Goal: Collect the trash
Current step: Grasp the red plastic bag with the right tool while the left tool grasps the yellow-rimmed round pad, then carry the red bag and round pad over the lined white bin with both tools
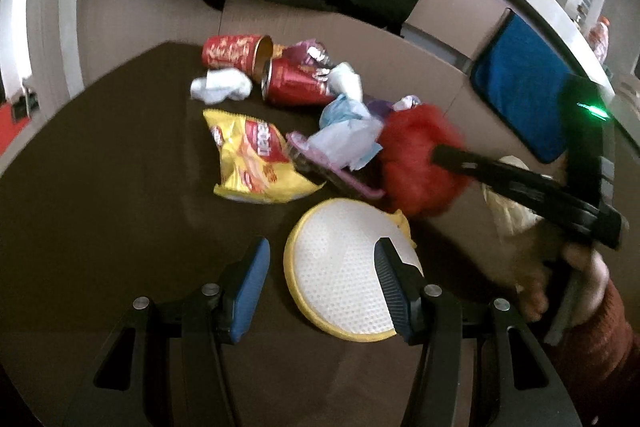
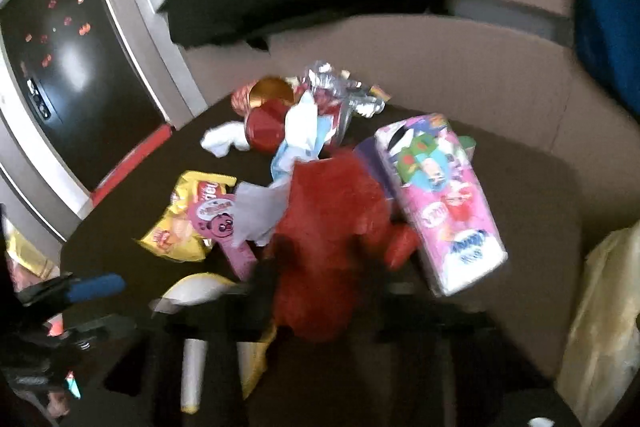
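Trash lies on a dark brown table (image 1: 100, 187): two red cans (image 1: 236, 53) (image 1: 296, 83), a white crumpled tissue (image 1: 220, 87), a yellow snack bag (image 1: 252, 159), a pink flat package (image 1: 332, 175), and pale blue-white paper (image 1: 348, 135). My left gripper (image 1: 320, 275) is open above a round yellow-rimmed white pad (image 1: 344, 275). My right gripper (image 1: 436, 155) is shut on a red fluffy item (image 1: 416, 163), held over the pile; it fills the middle of the right wrist view (image 2: 332, 247), hiding the fingers.
A pink tissue pack (image 2: 440, 203) lies right of the pile. A silver wrapper (image 2: 336, 87) is behind the cans. A blue cushion (image 1: 528, 83) and cardboard panels (image 1: 440, 11) stand behind the table. A pale plastic bag (image 2: 600, 307) hangs at the right.
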`<state>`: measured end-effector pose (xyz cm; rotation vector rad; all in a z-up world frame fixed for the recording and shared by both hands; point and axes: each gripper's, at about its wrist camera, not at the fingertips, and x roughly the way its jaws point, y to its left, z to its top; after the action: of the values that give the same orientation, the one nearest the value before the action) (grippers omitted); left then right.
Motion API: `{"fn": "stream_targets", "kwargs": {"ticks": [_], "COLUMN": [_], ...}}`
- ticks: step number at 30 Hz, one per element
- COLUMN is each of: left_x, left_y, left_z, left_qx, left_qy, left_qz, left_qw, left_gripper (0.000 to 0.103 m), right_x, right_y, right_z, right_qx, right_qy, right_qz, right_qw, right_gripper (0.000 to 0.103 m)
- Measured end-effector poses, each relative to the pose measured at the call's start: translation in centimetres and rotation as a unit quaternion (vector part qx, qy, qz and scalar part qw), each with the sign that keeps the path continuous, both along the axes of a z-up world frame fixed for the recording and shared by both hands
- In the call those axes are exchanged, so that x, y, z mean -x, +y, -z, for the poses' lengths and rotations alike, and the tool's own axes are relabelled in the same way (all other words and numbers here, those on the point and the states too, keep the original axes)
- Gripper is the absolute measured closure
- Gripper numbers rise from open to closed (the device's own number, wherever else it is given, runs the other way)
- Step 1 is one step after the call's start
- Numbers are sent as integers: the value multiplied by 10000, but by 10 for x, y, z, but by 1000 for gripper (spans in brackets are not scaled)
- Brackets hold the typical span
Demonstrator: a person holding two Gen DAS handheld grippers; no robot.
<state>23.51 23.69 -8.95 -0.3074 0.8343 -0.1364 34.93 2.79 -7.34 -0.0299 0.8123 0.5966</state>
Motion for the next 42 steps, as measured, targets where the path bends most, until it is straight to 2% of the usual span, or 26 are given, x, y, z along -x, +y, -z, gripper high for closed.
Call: {"fn": "stream_targets", "kwargs": {"ticks": [2, 5, 10, 14, 17, 25, 30, 32, 35, 36, 42], "left_x": [-5, -9, -13, -16, -19, -10, -12, -13, -16, -16, -12], "left_y": [0, -2, 0, -6, -13, -39, -55, -58, -61, -61, -62], "left_z": [5, 10, 21, 24, 23, -24, -34, -31, -25, -24, -29], "left_qx": [111, 180, 318, 230, 670, 829, 785, 808, 856, 829, 476], "left_qy": [140, 260, 447, 457, 630, 68, -103, -53, 26, 31, -139], "left_qz": [-1, -80, -428, -559, -366, 126, 363, 427, 472, 464, 284], "left_qw": [9998, 9995, 9976, 9971, 9951, 9965, 9962, 9958, 9952, 9955, 9984], "left_gripper": [48, 48, 48, 48, 49, 49, 49, 53, 77, 89, 89], "right_x": [19, 45, 87, 103, 103, 107, 104, 104, 106, 106, 110], "right_y": [-13, -30, -48, -49, -51, -71, -79, -80, -82, -82, -86], "right_z": [-10, -13, 6, 19, 20, 23, 27, 28, 27, 27, 20], "right_qx": [-19, -140, -727, -807, -851, -854, -934, -934, -902, -895, -784], "right_qy": [-153, -12, 701, 721, 704, 686, 741, 737, 684, 676, 460], "right_qz": [-59, -211, -458, -335, -207, 52, 165, 181, 205, 212, 253], "right_qw": [9999, 9997, 9938, 9936, 9937, 9940, 9927, 9927, 9934, 9935, 9955], "right_gripper": [91, 91, 91, 91, 91, 89, 88, 88, 88, 88, 88]}}
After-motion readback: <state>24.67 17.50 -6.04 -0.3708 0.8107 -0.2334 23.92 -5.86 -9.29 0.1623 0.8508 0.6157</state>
